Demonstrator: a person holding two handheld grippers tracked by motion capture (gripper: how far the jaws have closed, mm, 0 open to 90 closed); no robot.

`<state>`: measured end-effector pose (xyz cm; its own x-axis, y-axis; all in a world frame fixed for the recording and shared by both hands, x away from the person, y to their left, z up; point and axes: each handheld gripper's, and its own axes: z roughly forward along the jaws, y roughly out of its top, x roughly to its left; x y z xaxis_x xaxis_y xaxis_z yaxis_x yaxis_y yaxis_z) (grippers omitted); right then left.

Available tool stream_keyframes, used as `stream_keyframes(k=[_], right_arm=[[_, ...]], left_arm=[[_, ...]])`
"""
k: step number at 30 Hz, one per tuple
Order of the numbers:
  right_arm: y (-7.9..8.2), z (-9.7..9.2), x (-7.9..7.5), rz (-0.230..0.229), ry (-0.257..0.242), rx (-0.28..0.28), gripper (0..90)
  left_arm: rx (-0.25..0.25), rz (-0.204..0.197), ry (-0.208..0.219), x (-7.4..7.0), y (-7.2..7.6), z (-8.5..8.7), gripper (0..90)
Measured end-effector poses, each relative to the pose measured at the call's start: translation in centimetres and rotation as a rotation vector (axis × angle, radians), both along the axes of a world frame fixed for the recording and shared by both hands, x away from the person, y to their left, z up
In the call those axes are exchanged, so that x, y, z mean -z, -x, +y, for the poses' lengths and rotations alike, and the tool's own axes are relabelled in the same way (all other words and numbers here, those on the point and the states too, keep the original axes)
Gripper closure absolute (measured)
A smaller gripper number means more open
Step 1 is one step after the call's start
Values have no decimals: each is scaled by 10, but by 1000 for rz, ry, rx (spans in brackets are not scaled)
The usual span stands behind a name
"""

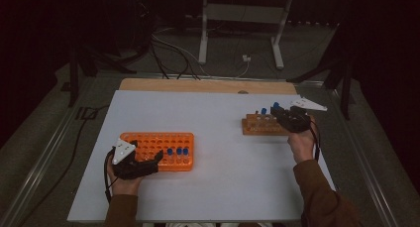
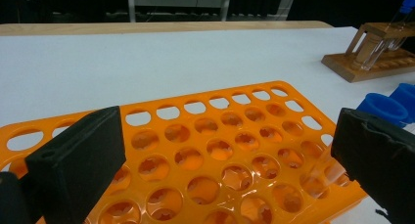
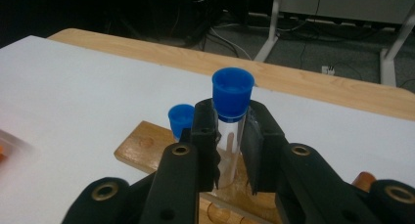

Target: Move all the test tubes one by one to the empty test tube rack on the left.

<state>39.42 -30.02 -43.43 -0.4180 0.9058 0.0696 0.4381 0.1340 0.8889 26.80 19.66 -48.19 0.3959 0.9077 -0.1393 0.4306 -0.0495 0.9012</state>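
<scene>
On the white worktop [image 1: 218,138], the orange rack [image 1: 158,146] lies at about eight o'clock, with the left tool [image 1: 148,162] open astride its near edge. The wooden rack [image 1: 260,125] sits at two o'clock, where the right tool [image 3: 229,136] is clamped on a blue-capped tube [image 3: 232,116] standing upright above it.

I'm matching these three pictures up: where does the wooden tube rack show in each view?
High view: the wooden rack sits at right of the white table, just left of the right tongs.
Left gripper view: upper right corner, beyond the orange rack.
Right gripper view: bottom centre, under the tongs shut on a blue-capped tube.
Shared landmark: the table's wooden far edge.
</scene>
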Motion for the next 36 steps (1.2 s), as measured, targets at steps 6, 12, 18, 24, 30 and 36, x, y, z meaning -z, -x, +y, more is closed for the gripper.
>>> stream_keyframes(k=[6, 12, 18, 24, 30, 36], right_arm=[[2, -1, -9, -12, 6, -1, 771], [3, -2, -17, -20, 10, 0, 771], [5, -3, -24, -27, 14, -3, 771], [6, -2, -30, -32, 18, -8, 771], [10, -1, -39, -50, 18, -19, 771], [14, 2, -43, -46, 20, -44, 770]], left_arm=[[-2, 1, 0, 0, 0, 0, 7], [-4, 3, 2, 0, 0, 0, 7], [-3, 4, 3, 1, 0, 0, 7], [-2, 6, 4, 1, 0, 0, 7], [-2, 6, 5, 1, 0, 0, 7], [0, 8, 4, 1, 0, 0, 7]])
